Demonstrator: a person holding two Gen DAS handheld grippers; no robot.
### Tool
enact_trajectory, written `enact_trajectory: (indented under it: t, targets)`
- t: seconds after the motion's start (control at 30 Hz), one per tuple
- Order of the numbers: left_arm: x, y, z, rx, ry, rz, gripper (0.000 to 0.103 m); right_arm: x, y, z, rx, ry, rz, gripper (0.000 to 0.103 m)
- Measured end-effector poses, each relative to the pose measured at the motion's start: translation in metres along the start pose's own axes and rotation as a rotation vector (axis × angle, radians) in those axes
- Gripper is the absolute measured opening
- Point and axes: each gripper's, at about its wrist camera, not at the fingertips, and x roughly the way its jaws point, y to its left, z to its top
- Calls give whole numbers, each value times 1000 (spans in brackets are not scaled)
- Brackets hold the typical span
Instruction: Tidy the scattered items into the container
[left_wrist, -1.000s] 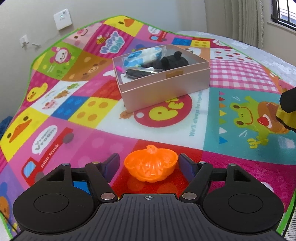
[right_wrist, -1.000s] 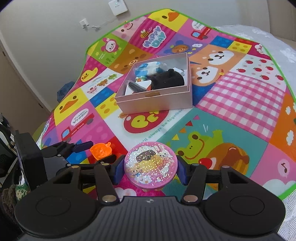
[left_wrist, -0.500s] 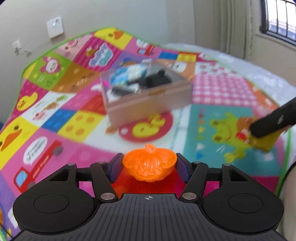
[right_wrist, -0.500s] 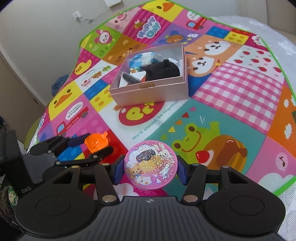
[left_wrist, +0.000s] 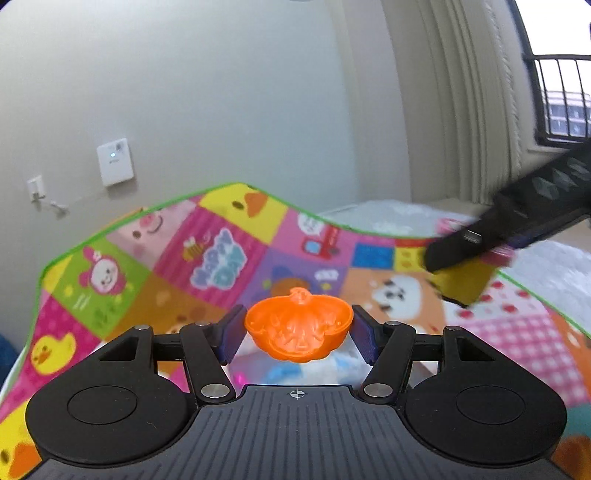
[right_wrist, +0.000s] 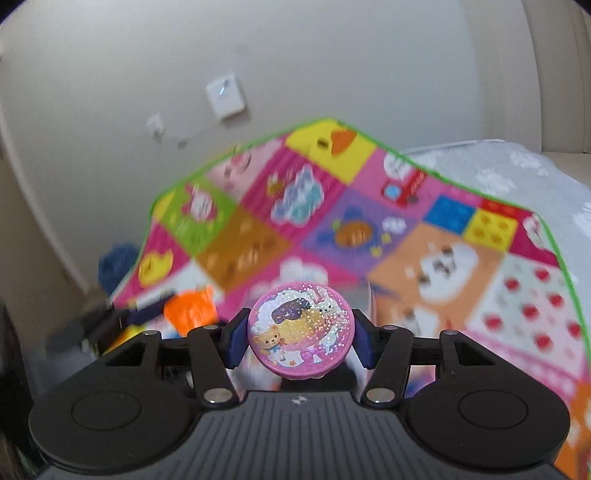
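**A:** What have your tongs got?

**B:** My left gripper (left_wrist: 297, 334) is clamped on one orange pumpkin toy (left_wrist: 297, 330), a pad against each flank. My right gripper (right_wrist: 298, 338) is clamped on one pink glitter disc (right_wrist: 301, 334), gripped at its rim. Both things hang in the air above the play mat (left_wrist: 122, 273).

**A:** And the container?

**B:** I can hardly see it. In my right view a pale strip just behind the disc may be its wall; under the pumpkin there are blurred white and blue things, perhaps what already lies inside. I can't say for sure.

**A:** So which step?

**B:** Carrying, I judge: two items, one per gripper. Next I need each one over the container's opening, then to part the pads, one gripper at a time, as they ride near each other
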Motion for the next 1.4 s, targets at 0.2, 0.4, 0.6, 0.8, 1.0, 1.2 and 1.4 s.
enact_trajectory:
  t: [0.2,0.4,0.6,0.8,1.0,1.2,1.4]
  targets:
    - [37,-2,-32,3,78,-39,94,79,-30,15,84,59,-56,65]
    - [-8,-12,-79,85,132,-48,98,60,-47,-43,-70,106,-61,74]
    - [-57,-12,-124,-55,244,-19,103,21,-50,-116,-155,189,3,94]
    - [-79,-29,-161,-237,383,19,103,-3,-62,-167,-290,214,-62,103]
    - [-98,-42,-181,-252,430,138,103,-22,-91,-199,-317,296,-89,103]
    - [-93,-33,-189,-202,367,139,103,-50,-105,-224,-380,159,-131,103]
    - [-85,-35,-196,-157,311,115,103,-40,-126,-215,-372,156,-16,103]
